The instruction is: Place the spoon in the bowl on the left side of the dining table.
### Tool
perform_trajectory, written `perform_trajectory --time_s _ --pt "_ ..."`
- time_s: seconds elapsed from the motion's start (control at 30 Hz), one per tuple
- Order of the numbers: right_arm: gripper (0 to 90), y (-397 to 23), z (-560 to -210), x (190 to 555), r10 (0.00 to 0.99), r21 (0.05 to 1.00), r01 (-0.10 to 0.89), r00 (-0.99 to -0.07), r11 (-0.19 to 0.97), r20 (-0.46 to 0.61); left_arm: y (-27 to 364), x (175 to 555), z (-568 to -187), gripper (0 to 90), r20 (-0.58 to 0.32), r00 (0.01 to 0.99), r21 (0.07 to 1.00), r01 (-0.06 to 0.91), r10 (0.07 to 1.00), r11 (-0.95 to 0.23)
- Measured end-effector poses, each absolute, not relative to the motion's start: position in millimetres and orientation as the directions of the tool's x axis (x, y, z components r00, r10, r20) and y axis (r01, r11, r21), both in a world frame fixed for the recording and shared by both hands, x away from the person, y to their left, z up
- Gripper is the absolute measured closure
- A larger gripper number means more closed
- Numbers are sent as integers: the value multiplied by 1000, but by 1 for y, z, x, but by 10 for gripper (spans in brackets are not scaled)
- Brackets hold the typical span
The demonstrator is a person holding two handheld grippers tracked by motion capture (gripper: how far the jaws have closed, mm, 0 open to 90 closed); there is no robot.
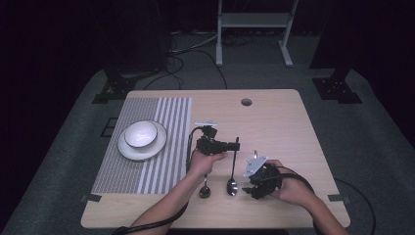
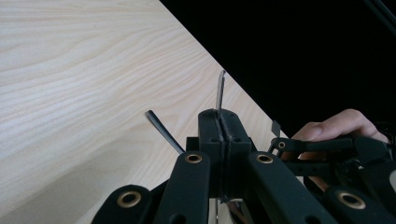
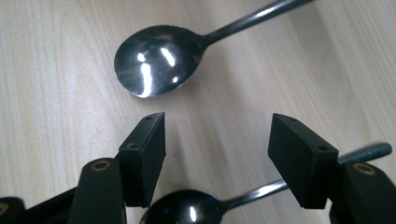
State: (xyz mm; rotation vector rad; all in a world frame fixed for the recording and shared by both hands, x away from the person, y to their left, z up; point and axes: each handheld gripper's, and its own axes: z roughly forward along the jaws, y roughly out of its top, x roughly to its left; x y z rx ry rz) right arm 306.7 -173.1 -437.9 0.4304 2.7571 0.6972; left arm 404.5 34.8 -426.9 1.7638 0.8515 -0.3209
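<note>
spoons (image 1: 232, 185): 2 | bowl (image 1: 141, 134): 1 | plate (image 1: 132, 152): 1 | placemat (image 1: 122, 171): 1 | grippers (image 1: 237, 146): 2

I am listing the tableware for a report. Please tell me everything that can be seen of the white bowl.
The white bowl is round, with a thin dark line along its rim, and it looks like glazed ceramic. It stands upright and appears empty. It sits on a larger white plate, a little toward that plate's far left side. The plate lies on a grey striped placemat on the left part of the wooden table. Nothing else touches the bowl.
</note>
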Motion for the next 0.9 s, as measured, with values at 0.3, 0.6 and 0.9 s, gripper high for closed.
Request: perform_trajectory --time_s 0.3,0.6,0.9 --pt "349 -188 -434 307 394 528 266 -908 807 -145 36 405 -419 895 -571 727 738 658 382 -149" --pt "337 -201 -431 307 437 552 313 -893 773 -105 40 409 -402 894 -539 749 763 628 386 -154" --pt "314 -217 -427 309 496 587 367 -866 721 -68 50 414 -389 894 -517 755 779 610 403 -146"
